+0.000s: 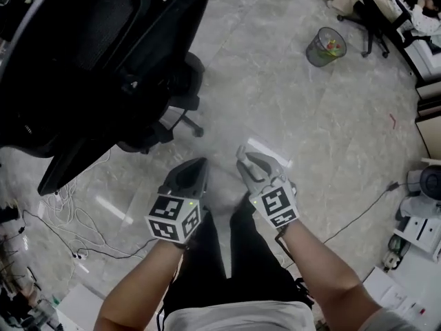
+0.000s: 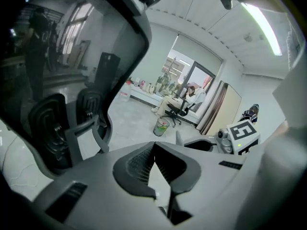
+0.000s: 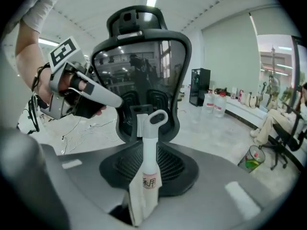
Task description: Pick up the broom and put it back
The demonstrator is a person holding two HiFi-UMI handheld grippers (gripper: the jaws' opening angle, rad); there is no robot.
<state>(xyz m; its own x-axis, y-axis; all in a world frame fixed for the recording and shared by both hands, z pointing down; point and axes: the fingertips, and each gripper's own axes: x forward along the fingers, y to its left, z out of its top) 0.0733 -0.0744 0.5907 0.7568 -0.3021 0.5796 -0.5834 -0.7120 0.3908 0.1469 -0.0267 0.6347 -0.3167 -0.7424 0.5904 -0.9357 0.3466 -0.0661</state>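
Observation:
In the right gripper view a pale grey broom handle (image 3: 154,121) with a loop at its end and a small label lies between the dark pads of my right gripper (image 3: 148,152). The jaws are shut on it, and the loop end sticks out past the pads. The rest of the broom is hidden. In the head view the right gripper (image 1: 247,158) is held up over the person's legs. My left gripper (image 1: 196,165) is beside it, shut and with nothing in it. Its pads (image 2: 139,164) meet at the tips.
A black office chair (image 1: 103,54) stands close at the front left. A wire-mesh bin (image 1: 325,47) sits on the grey marble floor farther off. Cables (image 1: 69,219) trail at the left. Boxes and devices (image 1: 420,219) line the right edge. A seated person (image 2: 184,99) is far behind.

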